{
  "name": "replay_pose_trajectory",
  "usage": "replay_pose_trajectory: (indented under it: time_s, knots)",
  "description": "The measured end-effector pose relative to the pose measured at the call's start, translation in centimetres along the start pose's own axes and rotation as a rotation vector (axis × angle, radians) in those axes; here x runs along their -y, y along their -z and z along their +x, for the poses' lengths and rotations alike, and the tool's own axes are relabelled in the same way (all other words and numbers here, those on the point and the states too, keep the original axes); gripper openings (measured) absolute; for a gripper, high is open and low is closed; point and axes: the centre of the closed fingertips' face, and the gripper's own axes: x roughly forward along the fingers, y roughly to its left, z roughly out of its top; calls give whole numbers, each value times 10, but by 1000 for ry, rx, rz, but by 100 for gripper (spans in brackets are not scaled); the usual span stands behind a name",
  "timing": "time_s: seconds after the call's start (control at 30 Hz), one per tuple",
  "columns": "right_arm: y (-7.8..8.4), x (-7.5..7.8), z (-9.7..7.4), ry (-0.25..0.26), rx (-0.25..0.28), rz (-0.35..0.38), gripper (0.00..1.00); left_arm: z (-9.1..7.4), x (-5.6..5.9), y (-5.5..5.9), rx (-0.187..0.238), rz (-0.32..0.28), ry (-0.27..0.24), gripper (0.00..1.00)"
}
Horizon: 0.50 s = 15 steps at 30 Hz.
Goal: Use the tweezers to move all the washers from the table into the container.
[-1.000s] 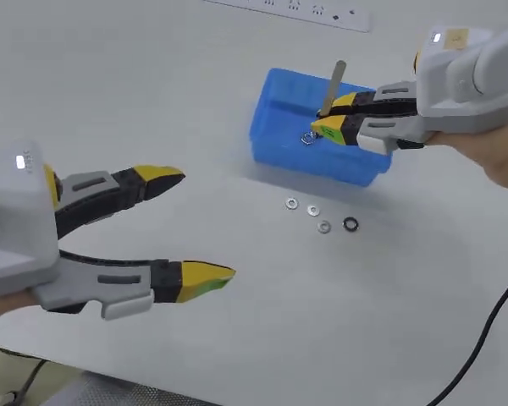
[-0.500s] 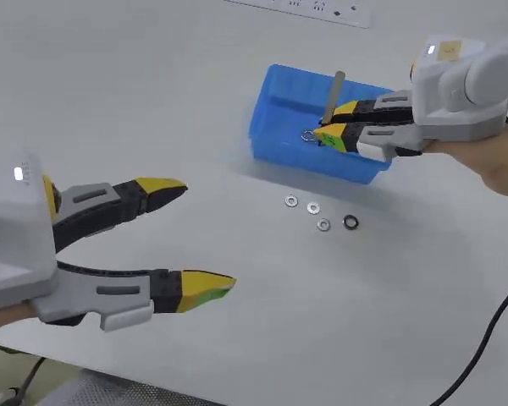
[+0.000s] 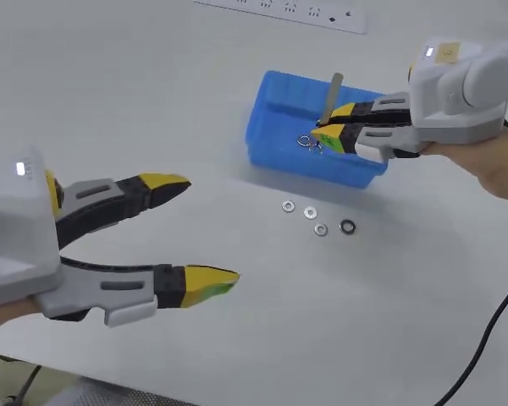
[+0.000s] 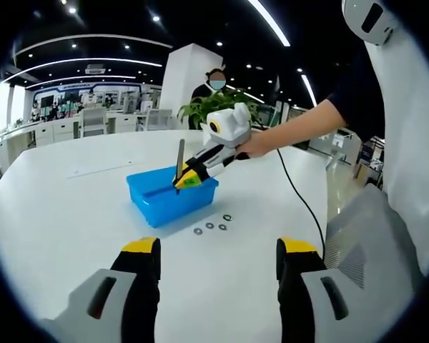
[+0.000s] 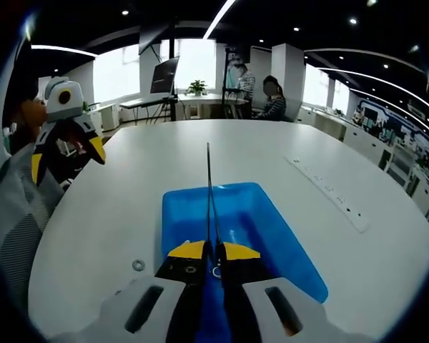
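Washers (image 3: 311, 212) on the bench (image 3: 152, 85) number the same as a second ago: three silver ones and a black ring (image 3: 348, 227), in a loose row just on the near side of the container (image 3: 279, 156) and well in from the bench's near edge. What has changed is small. The right gripper (image 3: 328, 135), clamped tight on the tweezers (image 3: 331, 95), has kept its place over the container's near wall. A couple of silver rings (image 3: 305, 141) lie on the blue floor by its tips. Whether the tweezers have let go of them I cannot tell. I judge that one delivery is just ending, with four pieces left to fetch.

The left gripper (image 3: 190, 230) hangs wide open and empty over the near left part of the bench, well apart from the work. A power strip (image 3: 305, 10) lies along the far edge, and a cable (image 3: 491, 330) runs off toward the near right corner. Nothing lies between the container and the row. The likely trouble is the washers themselves: they lie flat and close together, so the tweezers may nudge a neighbour.
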Motion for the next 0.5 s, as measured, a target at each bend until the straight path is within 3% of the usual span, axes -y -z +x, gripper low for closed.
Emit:
replay_pose_trajectory:
  time_s: [0.13,0.17,0.2,0.33,0.5]
  knots:
    - [0,1,-1,8,-5,-8,8,6,-9,-4,-13,36,-16,69]
    - [-1,2,-1,9,-3,-6,8,8,-17,-2,-39,59,-39,68]
    - [-1,2,-2,12,0,-4,8,10,-21,-4,-36,59,-45,67]
    - [-1,2,-3,11,-3,-7,8,24,-34,-34,49,62,-37,67]
    - [-4,2,-5,10,1,-17,8,57,-46,-58,46,144,0,65]
